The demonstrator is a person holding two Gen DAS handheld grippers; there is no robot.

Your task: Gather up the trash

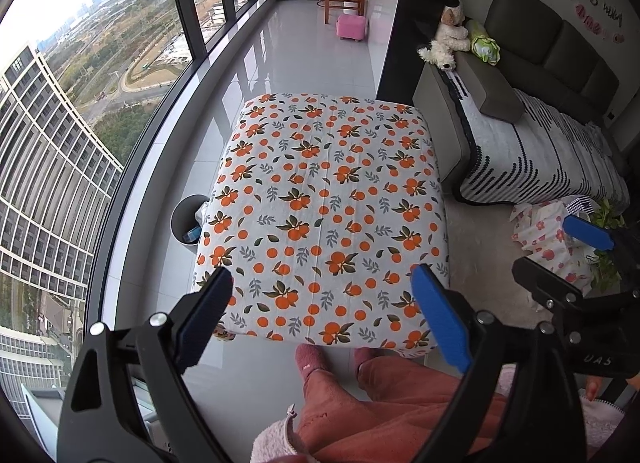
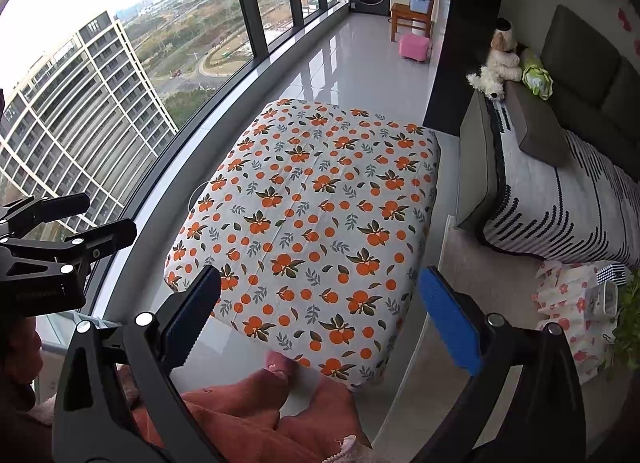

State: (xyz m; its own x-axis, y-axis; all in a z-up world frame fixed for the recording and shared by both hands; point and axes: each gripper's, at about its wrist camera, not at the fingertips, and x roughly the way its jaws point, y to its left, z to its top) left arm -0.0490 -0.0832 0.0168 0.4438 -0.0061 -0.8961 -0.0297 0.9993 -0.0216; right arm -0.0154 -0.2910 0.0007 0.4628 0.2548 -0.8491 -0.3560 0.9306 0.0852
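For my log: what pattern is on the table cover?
Oranges with leaves on white cover; left wrist view shows it best.

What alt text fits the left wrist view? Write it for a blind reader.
The left claw hangs open and empty over a table draped in an orange-print cloth, nothing lying on it. A round bin sits at the table's left by the window; the right claw shows at the right edge.

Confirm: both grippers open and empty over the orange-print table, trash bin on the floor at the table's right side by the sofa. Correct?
Not quite. The trash bin is on the floor at the table's left side, by the window, not by the sofa; the left wrist view shows it best. The rest holds: left gripper and right gripper are open and empty over the orange-print table.
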